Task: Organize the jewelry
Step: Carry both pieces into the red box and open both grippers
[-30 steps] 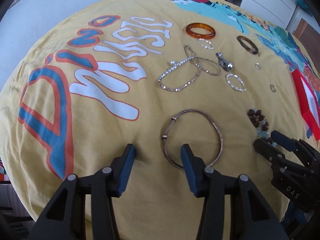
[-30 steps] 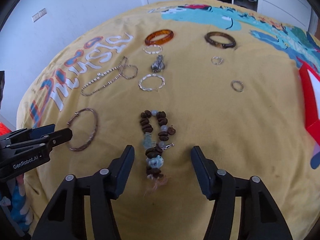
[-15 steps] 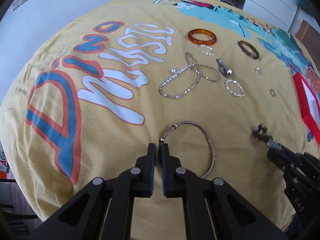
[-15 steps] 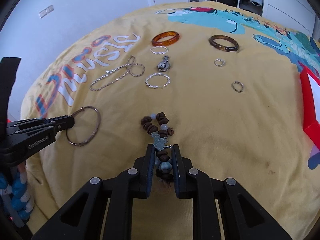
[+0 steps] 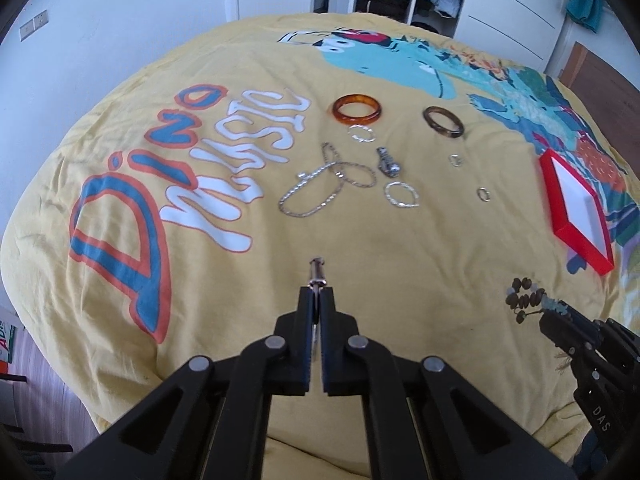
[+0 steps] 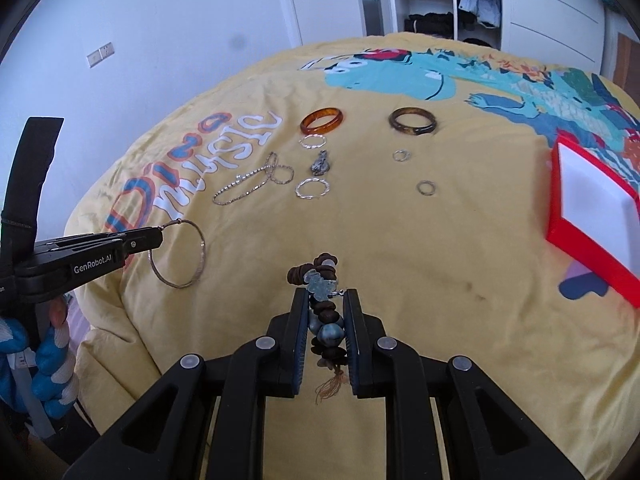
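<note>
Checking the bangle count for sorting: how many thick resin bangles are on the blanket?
2. The orange bangle lies at the far side beside the "music" print; the dark brown bangle lies to its right, apart from it. Neither gripper holds one. None looks hidden.

Jewelry lies spread on a bed (image 6: 440,272): two bangles (image 6: 322,121) side by side at the far end, small rings (image 6: 425,188) and a chain (image 6: 248,180) nearer, a box (image 6: 592,204) at right. The left gripper (image 5: 317,294) holds a hoop bracelet (image 6: 178,254) at left; the right gripper (image 6: 325,312) clamps a beaded bracelet (image 6: 322,280) at centre.
</note>
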Demonstrator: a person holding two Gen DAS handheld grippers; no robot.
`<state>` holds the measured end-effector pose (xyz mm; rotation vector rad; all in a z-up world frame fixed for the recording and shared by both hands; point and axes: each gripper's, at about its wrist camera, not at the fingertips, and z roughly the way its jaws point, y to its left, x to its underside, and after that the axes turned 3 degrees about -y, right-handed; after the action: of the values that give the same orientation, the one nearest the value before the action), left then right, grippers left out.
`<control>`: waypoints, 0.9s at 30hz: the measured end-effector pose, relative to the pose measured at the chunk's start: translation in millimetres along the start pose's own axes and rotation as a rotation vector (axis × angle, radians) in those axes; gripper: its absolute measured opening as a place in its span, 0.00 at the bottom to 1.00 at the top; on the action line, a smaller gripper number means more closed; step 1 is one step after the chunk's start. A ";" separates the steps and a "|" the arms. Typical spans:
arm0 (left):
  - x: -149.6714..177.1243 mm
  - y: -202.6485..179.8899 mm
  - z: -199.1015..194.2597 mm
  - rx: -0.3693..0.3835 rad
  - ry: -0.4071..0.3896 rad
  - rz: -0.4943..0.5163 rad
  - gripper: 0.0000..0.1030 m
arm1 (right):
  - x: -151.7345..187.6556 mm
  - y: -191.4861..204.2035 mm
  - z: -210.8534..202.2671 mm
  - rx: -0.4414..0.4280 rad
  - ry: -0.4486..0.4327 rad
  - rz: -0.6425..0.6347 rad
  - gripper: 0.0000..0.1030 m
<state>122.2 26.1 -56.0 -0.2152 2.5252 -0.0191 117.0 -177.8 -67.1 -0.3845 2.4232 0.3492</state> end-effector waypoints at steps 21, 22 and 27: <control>-123.2 -283.0 16.6 0.410 -0.040 0.288 0.03 | -67.4 -263.0 -56.1 0.329 -0.132 0.144 0.16; -130.4 -303.4 23.4 0.434 -0.040 0.302 0.02 | -69.8 -273.1 -54.5 0.336 -0.133 0.148 0.16; -147.2 -370.1 66.6 0.485 -0.022 0.342 0.02 | -86.0 -335.9 -23.2 0.372 -0.109 0.182 0.16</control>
<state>334.6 -313.4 -4.2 0.4064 2.4163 -0.4818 288.3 -479.4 -45.2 0.0189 2.3549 -0.0074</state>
